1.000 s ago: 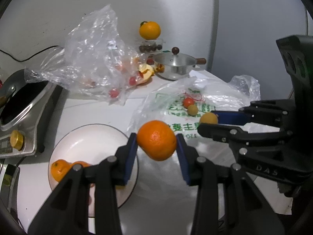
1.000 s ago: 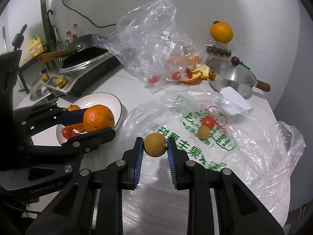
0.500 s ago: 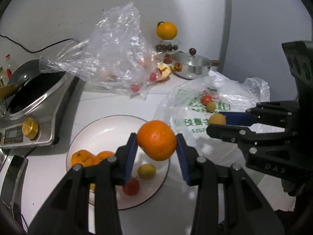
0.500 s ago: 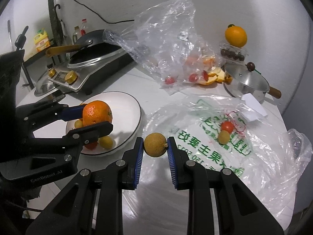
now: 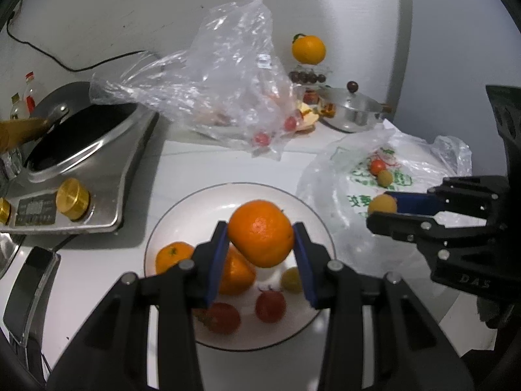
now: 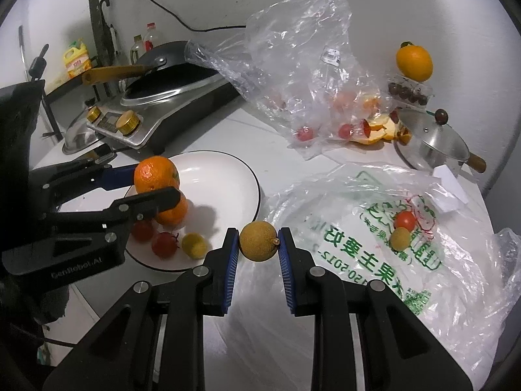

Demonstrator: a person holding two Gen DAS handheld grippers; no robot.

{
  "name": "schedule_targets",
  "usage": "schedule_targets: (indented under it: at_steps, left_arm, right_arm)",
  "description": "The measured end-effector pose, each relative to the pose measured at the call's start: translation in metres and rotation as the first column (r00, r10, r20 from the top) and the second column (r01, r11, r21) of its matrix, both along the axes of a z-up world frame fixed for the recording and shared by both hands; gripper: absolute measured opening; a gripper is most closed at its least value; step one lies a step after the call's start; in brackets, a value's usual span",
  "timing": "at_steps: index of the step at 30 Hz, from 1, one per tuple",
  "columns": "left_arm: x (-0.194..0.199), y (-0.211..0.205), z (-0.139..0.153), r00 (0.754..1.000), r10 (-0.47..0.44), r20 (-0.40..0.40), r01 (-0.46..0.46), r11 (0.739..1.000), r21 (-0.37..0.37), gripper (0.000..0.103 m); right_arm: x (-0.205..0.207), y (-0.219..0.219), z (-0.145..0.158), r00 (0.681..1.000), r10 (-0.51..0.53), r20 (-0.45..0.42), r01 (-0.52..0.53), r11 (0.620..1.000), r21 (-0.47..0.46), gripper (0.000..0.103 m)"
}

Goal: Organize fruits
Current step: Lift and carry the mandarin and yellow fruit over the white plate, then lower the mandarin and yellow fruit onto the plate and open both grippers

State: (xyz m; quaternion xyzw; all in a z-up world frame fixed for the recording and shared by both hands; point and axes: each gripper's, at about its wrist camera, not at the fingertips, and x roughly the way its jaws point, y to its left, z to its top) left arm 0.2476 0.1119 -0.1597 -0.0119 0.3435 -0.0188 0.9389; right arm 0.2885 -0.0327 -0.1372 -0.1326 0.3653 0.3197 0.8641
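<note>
Left gripper (image 5: 260, 244) is clamped on an orange (image 5: 260, 233), held above the white plate (image 5: 195, 202). The plate carries two more oranges (image 5: 236, 273), cherry tomatoes (image 5: 270, 306) and one small yellow fruit (image 5: 290, 279). Right gripper (image 6: 258, 244) is clamped on a small yellow-brown fruit (image 6: 258, 241), held over the printed plastic bag (image 6: 374, 277), just beside the plate's rim.

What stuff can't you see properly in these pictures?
- Fruit inside the crumpled clear bag: both views, crinkled plastic blurs it.
- Oranges on the white plate: left wrist view, the left gripper and its held orange cover part of them.
- Green print on the flat bag: upside down, partly folded.
- Bottle labels by the wok: too small.
</note>
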Motion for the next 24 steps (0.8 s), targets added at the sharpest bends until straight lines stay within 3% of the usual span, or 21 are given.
schedule_targets:
  at_steps: [24]
  left_arm:
    - [0.037, 0.051, -0.020, 0.998, 0.055, -0.027, -0.055, 0.998, -0.014, 0.041]
  right_arm:
    - [0.025, 0.041, -0.017, 0.998, 0.055, -0.033, -0.055, 0.998, 0.016, 0.026]
